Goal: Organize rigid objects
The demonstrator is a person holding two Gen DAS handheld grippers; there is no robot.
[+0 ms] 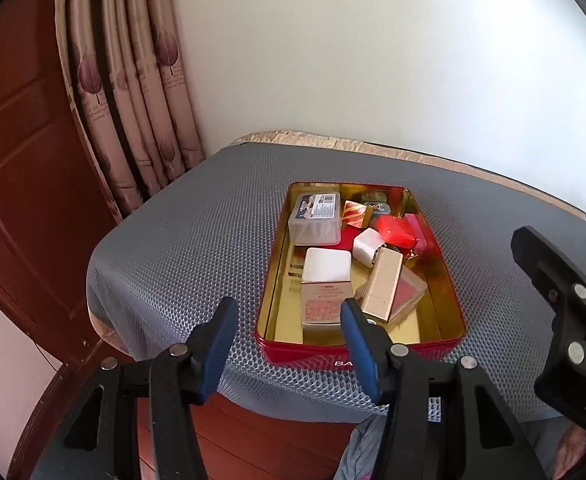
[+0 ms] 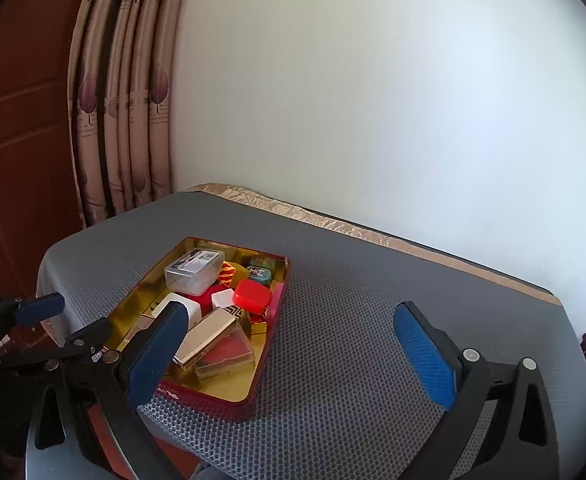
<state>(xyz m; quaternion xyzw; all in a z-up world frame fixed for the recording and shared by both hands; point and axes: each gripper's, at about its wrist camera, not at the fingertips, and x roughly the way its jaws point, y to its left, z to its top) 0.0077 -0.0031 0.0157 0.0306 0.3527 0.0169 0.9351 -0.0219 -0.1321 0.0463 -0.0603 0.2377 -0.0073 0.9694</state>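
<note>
The tin at nine o'clock on the mat already holds every box; looks nearly finished. Left gripper and right gripper both gape, empty.

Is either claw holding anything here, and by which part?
Nothing is held. The left claw and right claw are both open and empty, apart from the red tin of small boxes.

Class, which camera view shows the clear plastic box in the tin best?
The left wrist view: the clear plastic box sits unobstructed, its label facing the camera. The right wrist view shows it too, but smaller and more oblique.
</note>
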